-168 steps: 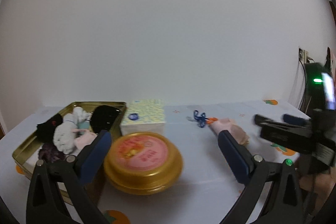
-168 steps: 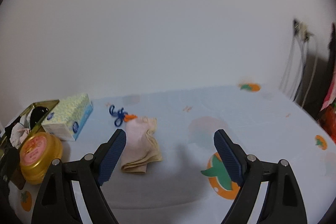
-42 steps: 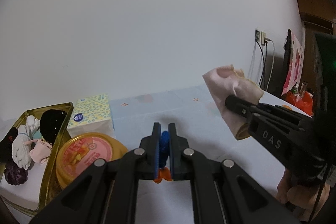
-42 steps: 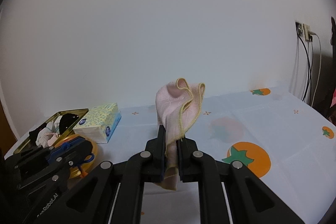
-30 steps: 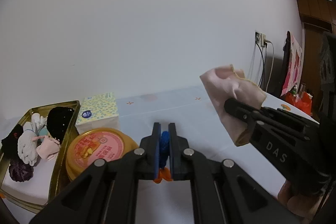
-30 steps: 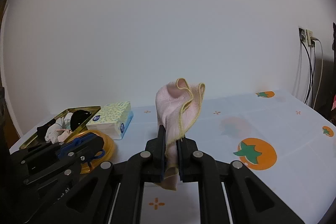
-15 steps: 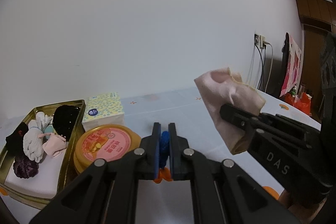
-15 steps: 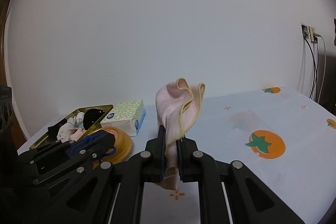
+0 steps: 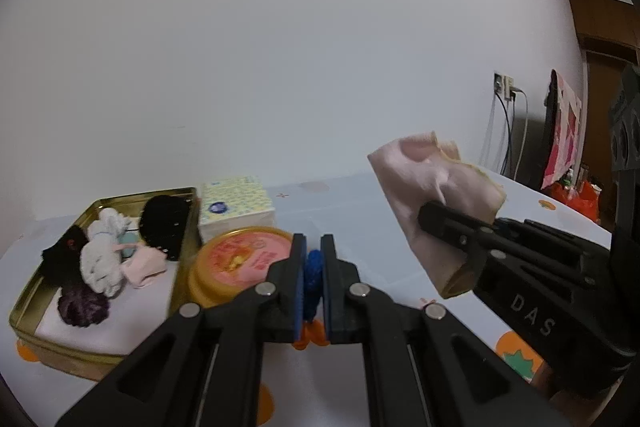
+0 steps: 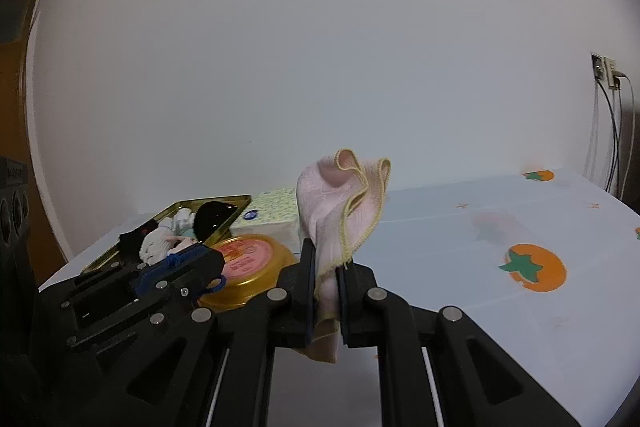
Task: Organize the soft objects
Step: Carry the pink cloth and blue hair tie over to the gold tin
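My left gripper (image 9: 311,251) is shut on a small blue and orange hair tie (image 9: 312,271), held above the table just right of the gold tin (image 9: 28,297). The tin holds several soft items: black, white, pink and purple. My right gripper (image 10: 325,259) is shut on a folded pink cloth (image 10: 340,203) with a yellow hem, which stands up from the jaws. That cloth (image 9: 432,203) and the right gripper (image 9: 434,217) show at the right of the left wrist view. The left gripper (image 10: 208,259) with the hair tie (image 10: 214,285) shows at the left of the right wrist view, near the tin (image 10: 218,229).
A round gold lid with a pink label (image 9: 244,259) lies beside the tin, and a tissue box (image 9: 236,203) stands behind it. The tablecloth (image 10: 532,267) with orange fruit prints stretches to the right. A wall socket with cables (image 9: 506,95) is at the far right.
Both grippers have shifted left, bringing the tin, lid and tissue box closer to the middle of both views. Both grips are unchanged.
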Demonstrator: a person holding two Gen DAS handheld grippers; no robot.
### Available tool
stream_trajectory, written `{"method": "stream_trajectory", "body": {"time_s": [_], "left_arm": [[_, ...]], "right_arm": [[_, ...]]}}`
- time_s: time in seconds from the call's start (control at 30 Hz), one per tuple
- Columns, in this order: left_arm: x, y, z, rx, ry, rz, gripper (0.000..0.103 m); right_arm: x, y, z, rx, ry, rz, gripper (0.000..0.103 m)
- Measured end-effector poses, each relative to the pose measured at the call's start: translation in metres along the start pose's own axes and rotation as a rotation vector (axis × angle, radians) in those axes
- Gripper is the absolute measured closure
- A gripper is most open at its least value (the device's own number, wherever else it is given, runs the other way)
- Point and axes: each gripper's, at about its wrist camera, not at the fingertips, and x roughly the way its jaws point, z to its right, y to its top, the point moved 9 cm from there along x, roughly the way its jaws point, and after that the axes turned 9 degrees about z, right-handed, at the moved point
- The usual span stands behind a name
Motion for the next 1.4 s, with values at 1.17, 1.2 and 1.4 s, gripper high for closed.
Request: {"method": "stream_trajectory", "body": {"time_s": [1.17, 1.2, 1.4], "left_arm": [[-0.072, -0.006, -0.125, -0.070, 0.241, 0.057, 0.099], [-0.073, -0.007, -0.129, -0.073, 0.249, 0.056, 0.099], [-0.077, -0.010, -0.153, -0.084, 0.303, 0.040, 0.099]], "right_arm": [[-0.008, -0.019, -0.134, -0.063, 0.230, -0.012, 0.092], [-0.008, -0.020, -0.139, -0.066, 0.237, -0.017, 0.092], [0.000, -0.024, -0.161, -0.077, 0.269, -0.037, 0.092]]}}
